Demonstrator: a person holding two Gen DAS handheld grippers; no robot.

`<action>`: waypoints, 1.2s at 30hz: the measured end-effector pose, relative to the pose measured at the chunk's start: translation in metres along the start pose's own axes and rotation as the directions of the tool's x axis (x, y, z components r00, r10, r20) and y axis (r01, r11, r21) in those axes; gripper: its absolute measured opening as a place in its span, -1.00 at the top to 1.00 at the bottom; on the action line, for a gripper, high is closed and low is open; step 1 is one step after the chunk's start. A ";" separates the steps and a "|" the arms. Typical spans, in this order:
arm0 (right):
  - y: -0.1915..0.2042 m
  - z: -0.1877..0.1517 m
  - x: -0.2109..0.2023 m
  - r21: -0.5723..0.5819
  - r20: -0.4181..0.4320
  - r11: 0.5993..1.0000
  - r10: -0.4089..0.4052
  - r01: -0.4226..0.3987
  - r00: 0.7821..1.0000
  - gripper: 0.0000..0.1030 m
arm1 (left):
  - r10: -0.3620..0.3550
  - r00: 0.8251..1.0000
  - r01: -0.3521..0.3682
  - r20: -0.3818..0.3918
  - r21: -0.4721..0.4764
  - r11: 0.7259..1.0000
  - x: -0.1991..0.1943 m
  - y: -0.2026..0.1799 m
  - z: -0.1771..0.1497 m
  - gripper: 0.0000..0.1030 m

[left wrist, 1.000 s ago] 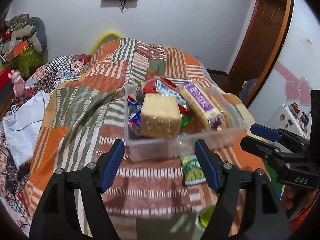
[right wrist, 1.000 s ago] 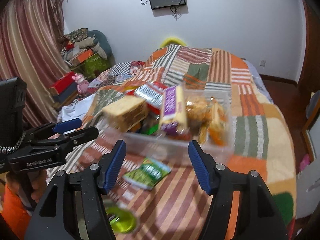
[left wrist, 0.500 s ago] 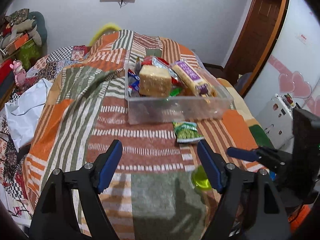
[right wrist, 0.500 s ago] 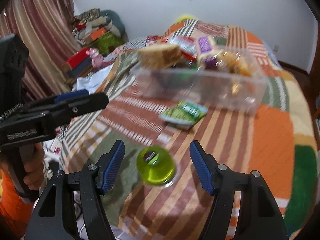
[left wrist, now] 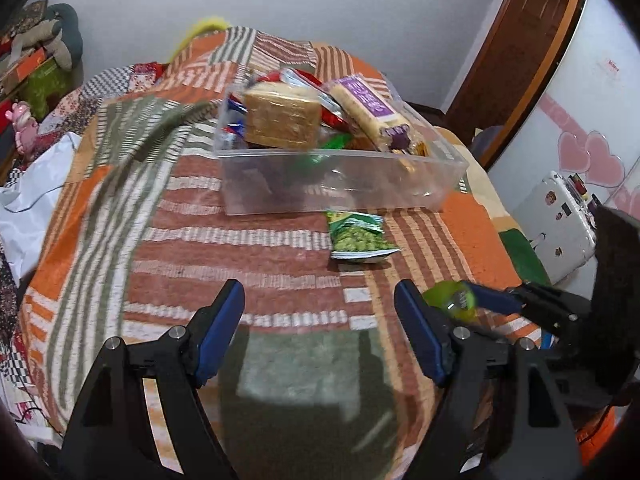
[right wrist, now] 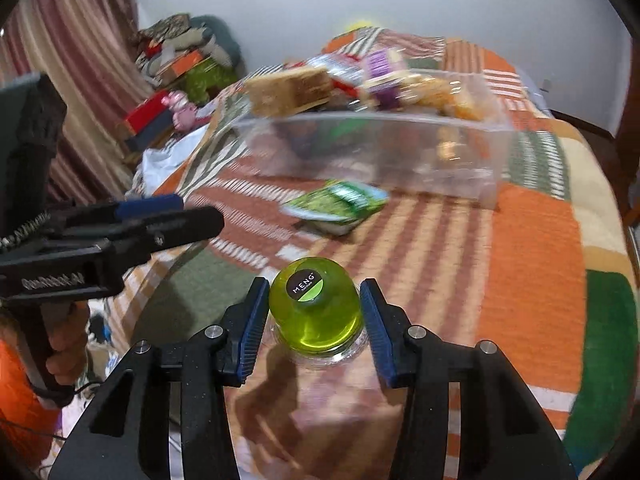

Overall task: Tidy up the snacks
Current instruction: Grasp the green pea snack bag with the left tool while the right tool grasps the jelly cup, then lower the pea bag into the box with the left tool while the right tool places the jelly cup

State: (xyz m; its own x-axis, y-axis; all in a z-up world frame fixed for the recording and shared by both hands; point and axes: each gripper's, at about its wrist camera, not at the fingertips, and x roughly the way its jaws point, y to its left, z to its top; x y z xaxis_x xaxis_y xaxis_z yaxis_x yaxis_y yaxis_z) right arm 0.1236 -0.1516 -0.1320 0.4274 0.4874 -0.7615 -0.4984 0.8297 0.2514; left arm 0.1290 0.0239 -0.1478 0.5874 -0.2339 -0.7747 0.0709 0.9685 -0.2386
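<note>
Left wrist view: the left gripper [left wrist: 320, 330] is hovering over the striped patchwork bedspread in orange, brown and green [left wrist: 256, 248], its blue-padded jaws standing wide with only cloth between them. Beyond it, a clear rectangular plastic bin [left wrist: 340, 184] is sitting on the bedspread, piled with packaged snacks, among them a tan wrapped cake block [left wrist: 282, 120] and a long cracker pack with a purple label [left wrist: 370, 106]. A small green snack packet [left wrist: 358, 238] is lying flat on the cloth just in front of the bin's near wall. At the right edge, the right gripper [left wrist: 472, 300] is reaching in low, with a round yellow-green jelly cup [left wrist: 450, 300] at its blue tips, partly hidden behind the left gripper's right finger.

Right wrist view: the right gripper [right wrist: 314, 312] is bracketing the jelly cup [right wrist: 316, 312], which is resting on the bedspread [right wrist: 528, 280] with a dark round label on top. Its jaws have just been closing and are now narrow; the pads are flanking the cup closely on both sides, but firm contact cannot be confirmed. The green packet [right wrist: 336, 204] is lying between the cup and the bin [right wrist: 380, 152]. The left gripper [right wrist: 168, 216] is showing at the left, held in a person's hand [right wrist: 64, 348].
</note>
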 end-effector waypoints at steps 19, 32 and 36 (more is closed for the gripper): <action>-0.068 -0.001 -0.034 0.149 0.094 0.987 -0.067 0.052 0.993 0.16 | 0.046 0.992 -0.043 -0.115 0.024 0.999 0.109 -0.044 0.033 -0.35; -0.070 0.011 -0.040 0.150 0.122 0.987 -0.069 0.050 0.990 0.16 | 0.022 0.999 -0.020 -0.036 0.061 0.998 0.074 -0.053 0.026 -0.12; -0.068 0.021 -0.043 0.143 0.143 0.989 -0.069 0.048 0.987 0.16 | 0.011 1.000 -0.012 0.019 0.073 0.997 0.051 -0.058 0.033 -0.12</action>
State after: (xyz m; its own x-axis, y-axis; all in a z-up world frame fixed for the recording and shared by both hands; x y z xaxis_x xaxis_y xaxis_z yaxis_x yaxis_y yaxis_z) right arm 0.1545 -0.2234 -0.1037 0.5643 0.4631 -0.6835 -0.3644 0.8826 0.2972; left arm 0.1810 -0.0416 -0.1542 0.6031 -0.2219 -0.7662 0.1225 0.9749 -0.1859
